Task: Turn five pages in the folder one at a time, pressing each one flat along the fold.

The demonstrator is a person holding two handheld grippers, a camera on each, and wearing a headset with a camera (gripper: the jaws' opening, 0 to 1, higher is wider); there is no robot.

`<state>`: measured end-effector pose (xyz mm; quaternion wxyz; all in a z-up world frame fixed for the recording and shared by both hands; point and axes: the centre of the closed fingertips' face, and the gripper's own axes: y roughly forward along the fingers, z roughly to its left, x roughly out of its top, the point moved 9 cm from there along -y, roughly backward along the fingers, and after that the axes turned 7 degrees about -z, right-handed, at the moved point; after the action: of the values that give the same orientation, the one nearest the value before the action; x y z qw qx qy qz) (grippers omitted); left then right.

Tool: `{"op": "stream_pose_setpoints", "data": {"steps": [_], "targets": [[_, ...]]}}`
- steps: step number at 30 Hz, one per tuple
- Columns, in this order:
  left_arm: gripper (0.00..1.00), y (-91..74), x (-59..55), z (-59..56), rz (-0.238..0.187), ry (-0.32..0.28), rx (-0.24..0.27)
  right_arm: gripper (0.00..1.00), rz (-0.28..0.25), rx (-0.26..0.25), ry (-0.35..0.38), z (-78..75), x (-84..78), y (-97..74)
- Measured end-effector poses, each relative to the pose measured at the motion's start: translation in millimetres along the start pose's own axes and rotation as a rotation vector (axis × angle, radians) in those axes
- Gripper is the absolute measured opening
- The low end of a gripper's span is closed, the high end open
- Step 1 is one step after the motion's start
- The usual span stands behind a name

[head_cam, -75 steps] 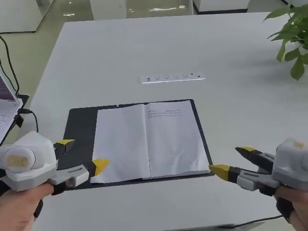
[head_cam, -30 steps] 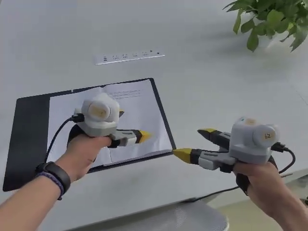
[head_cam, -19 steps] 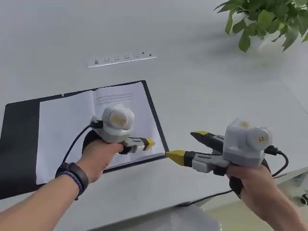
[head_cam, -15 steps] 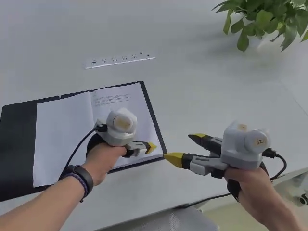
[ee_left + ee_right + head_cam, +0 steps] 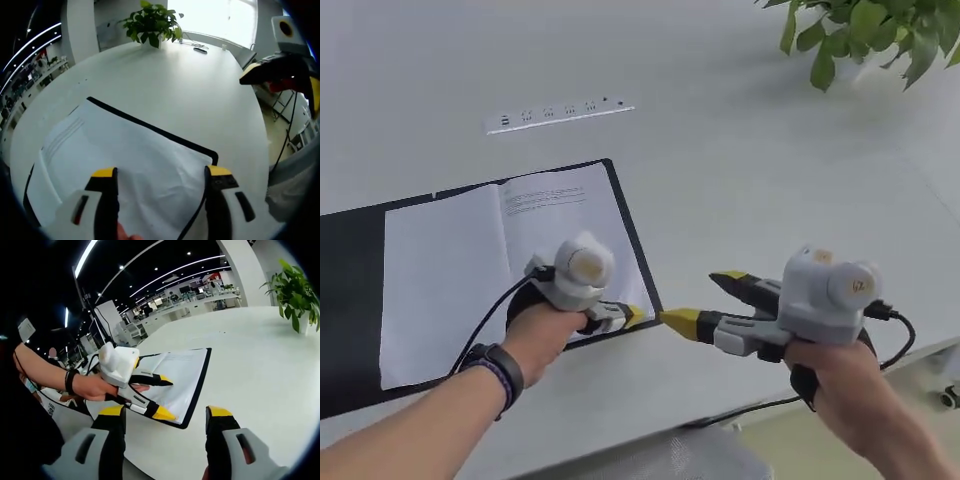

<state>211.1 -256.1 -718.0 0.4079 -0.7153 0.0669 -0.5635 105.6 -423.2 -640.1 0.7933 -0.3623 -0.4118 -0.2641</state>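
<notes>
The left tool (image 5: 160, 172) stands wide and empty, its jaws straddling the near corner of the right-hand page (image 5: 570, 220). The right tool (image 5: 705, 298) is wide and empty over the desk (image 5: 750, 170), just beside that corner. The folder (image 5: 345, 300) lies open and flat, holding white sheets. Judged step: taking up a page. The next move calls for pinching one sheet only.
</notes>
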Motion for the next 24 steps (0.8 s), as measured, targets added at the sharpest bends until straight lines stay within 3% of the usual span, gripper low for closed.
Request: {"op": "stream_pose_setpoints", "data": {"steps": [16, 24], "targets": [[0.62, -3.6, -0.4, 7.0, -0.031, -0.012, -0.019, 0.59, 0.012, 0.032, 0.005, -4.2, 2.9, 17.4], [0.59, -4.3, -0.3, 9.8, -0.042, -0.031, -0.015, 0.56, 0.001, 0.055, 0.034, -9.5, 4.3, 34.5]]}}
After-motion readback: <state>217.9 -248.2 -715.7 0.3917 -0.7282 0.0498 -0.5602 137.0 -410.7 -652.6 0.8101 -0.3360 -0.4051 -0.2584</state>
